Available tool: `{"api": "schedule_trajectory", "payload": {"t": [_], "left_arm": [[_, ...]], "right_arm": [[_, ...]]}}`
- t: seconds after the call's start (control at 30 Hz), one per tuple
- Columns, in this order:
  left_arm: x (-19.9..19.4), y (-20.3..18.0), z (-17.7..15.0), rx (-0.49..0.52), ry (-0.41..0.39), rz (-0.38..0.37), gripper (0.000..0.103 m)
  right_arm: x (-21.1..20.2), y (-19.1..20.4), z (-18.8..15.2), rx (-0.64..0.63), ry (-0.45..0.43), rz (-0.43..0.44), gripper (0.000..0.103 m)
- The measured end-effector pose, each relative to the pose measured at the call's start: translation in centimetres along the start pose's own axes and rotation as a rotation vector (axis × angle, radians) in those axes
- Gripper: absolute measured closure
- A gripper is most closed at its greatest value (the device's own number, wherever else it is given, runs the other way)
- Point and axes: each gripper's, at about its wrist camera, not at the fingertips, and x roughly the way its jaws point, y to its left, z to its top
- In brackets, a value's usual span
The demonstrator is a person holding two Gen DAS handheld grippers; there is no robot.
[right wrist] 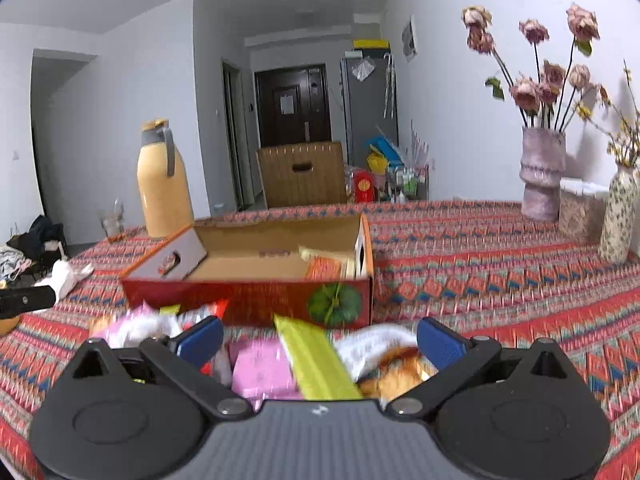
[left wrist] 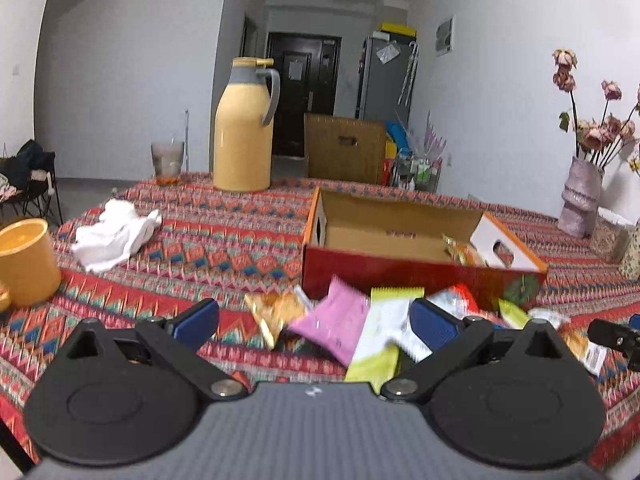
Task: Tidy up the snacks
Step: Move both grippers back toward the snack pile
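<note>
My left gripper (left wrist: pixel 314 320) and right gripper (right wrist: pixel 320 338) both gape wide, holding nothing, over the snack packets (right wrist: pixel 316 360) heaped on the desk (left wrist: pixel 240 240) at 6 o'clock of the box (right wrist: pixel 256 300). Closing here risks pinching several overlapping packets, or nudging them off. The box holds a few packets (right wrist: pixel 326 266) at its right end; otherwise bare.

Right gripper (right wrist: pixel 318 340) gapes over snack packets (right wrist: pixel 316 360) before the box (right wrist: pixel 248 300).
</note>
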Motion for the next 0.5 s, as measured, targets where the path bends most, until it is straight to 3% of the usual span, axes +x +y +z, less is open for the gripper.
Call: {"api": "schedule_trajectory", "payload": {"t": [0.5], "left_arm": [[-3.1,0.3,-4.4,0.019,0.062,-0.024,0.000]], "right_arm": [[-1.6,5.4,-5.4,-0.067,0.128,0.119,0.000]]}}
